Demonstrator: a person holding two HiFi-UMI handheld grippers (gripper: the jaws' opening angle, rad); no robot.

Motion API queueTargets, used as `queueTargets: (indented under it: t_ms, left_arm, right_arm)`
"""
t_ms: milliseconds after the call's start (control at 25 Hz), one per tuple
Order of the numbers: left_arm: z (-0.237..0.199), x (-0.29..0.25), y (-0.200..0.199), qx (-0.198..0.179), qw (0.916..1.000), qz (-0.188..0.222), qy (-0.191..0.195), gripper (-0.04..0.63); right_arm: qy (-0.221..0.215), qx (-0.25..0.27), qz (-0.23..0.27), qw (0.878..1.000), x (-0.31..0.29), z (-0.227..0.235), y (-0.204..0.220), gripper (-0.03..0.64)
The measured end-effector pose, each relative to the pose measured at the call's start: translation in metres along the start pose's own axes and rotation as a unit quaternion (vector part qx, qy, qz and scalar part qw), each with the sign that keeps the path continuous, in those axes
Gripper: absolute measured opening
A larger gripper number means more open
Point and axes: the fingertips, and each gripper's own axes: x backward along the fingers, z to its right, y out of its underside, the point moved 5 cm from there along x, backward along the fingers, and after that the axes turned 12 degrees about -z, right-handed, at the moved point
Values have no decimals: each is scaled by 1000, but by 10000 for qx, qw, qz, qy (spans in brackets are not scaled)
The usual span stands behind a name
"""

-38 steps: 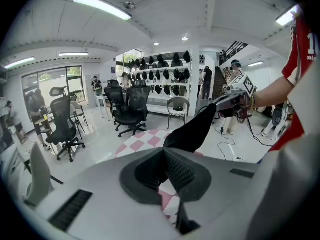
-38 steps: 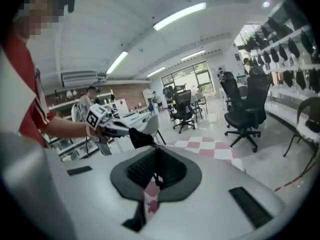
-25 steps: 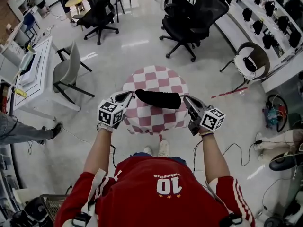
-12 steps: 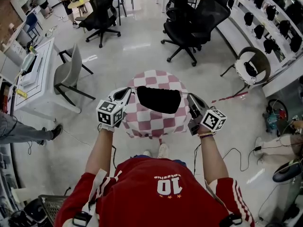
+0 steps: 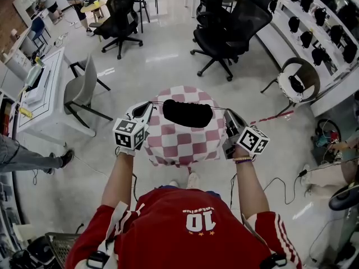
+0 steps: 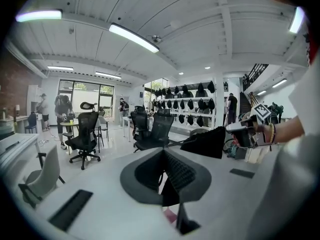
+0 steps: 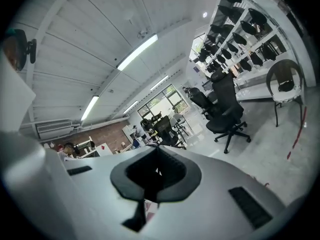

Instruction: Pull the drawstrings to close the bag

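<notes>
One red-and-white checked fabric bag [image 5: 182,136] hangs between two grippers. The left gripper [image 5: 147,106] and right gripper [image 5: 229,115] are each pinched fully closed on one of two thin drawstrings [image 5: 159,102].

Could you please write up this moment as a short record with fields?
Object: red-and-white checkered fabric bag, hanging in the air between the two grippers
Bag mouth: black opening, not yet drawn closed
Left gripper: fingers shut on thin dark drawstring
Right gripper: fingers shut on the drawstring at the bag's other side
Below: glossy pale floor
</notes>
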Motion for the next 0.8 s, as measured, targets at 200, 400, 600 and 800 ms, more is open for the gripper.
queueTargets:
  t_ms: [200,400,600,800]
  left_arm:
    - [-2,0,-3,-43,10000,20,-61,8]
    - [-9,2,-4,-125,9998,44,-136,8]
    - [-13,4,-10,-60,9997,57,-232,8]
    - [-17,5,-11,42,9995,106,-294,8]
  right_arm:
    - [142,-55,114,9998,2,4,-4,14]
    - [362,39,115,9993,3,5,-4,14]
    - [524,55,118,9985,4,9,-9,14]
    - [618,175,149,9978,5,13,-13,14]
